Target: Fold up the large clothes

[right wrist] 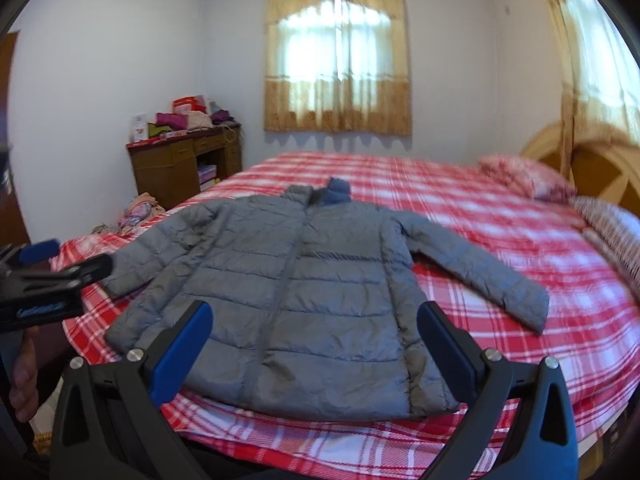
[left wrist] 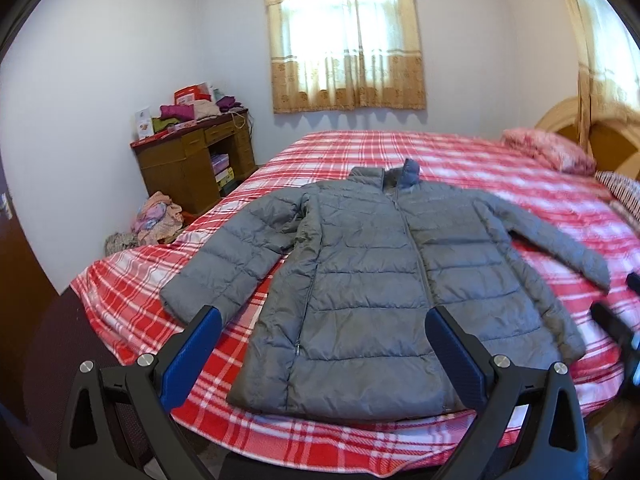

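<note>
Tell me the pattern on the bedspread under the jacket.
Red and white plaid bedspread, clearest in the left wrist view.

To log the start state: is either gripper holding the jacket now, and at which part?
Nothing is held. Left gripper and right gripper are open above the flat grey jacket.

Left hand-held gripper (left wrist: 322,336): fingers spread wide, nothing between them. Right hand-held gripper (right wrist: 314,332): likewise agape, unloaded. Both held level, side by side.

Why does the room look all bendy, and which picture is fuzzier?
Both views are fisheye, so walls curve. The right wrist view is blurrier: the pillow and jacket smear. The left wrist view shows the jacket sharper. The window glares.
</note>
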Tool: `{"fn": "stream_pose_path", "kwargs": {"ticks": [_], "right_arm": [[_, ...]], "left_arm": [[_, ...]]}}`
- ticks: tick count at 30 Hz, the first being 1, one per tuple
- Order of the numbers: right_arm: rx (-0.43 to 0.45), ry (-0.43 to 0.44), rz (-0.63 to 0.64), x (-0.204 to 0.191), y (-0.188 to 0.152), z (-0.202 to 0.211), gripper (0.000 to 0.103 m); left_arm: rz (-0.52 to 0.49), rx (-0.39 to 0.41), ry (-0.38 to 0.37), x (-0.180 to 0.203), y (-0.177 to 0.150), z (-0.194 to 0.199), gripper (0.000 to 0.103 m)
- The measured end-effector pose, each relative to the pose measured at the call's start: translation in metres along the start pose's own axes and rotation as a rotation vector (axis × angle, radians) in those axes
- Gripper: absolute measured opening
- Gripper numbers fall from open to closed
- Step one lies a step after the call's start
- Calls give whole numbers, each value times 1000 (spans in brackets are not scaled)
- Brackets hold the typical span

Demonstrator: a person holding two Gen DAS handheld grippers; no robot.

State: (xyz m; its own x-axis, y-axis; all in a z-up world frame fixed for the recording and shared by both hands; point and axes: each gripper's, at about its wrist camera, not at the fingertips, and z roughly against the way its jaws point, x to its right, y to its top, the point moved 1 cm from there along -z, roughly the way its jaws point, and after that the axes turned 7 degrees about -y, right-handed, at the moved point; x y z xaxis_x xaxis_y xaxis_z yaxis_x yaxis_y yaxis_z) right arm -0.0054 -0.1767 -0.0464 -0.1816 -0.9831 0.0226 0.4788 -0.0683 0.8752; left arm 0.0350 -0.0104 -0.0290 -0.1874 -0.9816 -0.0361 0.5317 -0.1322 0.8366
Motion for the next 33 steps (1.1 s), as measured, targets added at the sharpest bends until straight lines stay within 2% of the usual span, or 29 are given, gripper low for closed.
{"fn": "stream_pose_path", "kwargs": {"ticks": [3, 6, 12, 18, 22, 26, 27, 28, 31, 33], "right_arm": [[-36, -86, -73, 45, 0, -35, 103], [-98, -136, -182, 97, -6, -69, 103], [-190, -216, -351, 188, -23, -119, 90], [-246, -390, -468, 275, -30, -161, 90], [-328, -392, -554, 309, -36, -188, 80], [-334, -390, -536, 318, -36, -201, 76], [-339, -397, -509, 317, -34, -202, 62], [-342, -386, -495, 315, -32, -202, 39], [-329, -338, -491, 317, -25, -201, 22], [-293, -333, -473, 311, -13, -197, 20]], "left_arm": [[-46, -35, -2, 7, 1, -30, 102], [-76, -69, -13, 14, 6, -61, 102], [-116, -92, -36, 30, 21, -114, 102], [-131, -119, -38, 40, 38, -173, 102], [-112, -157, -54, 39, 47, -208, 102], [-133, -182, -1, 33, 56, -239, 102], [-126, -193, 5, 29, 58, -246, 102], [-119, -199, 15, 24, 60, -252, 102], [-101, -211, 45, 9, 67, -263, 102], [-90, -204, 65, -2, 72, -265, 102]]}}
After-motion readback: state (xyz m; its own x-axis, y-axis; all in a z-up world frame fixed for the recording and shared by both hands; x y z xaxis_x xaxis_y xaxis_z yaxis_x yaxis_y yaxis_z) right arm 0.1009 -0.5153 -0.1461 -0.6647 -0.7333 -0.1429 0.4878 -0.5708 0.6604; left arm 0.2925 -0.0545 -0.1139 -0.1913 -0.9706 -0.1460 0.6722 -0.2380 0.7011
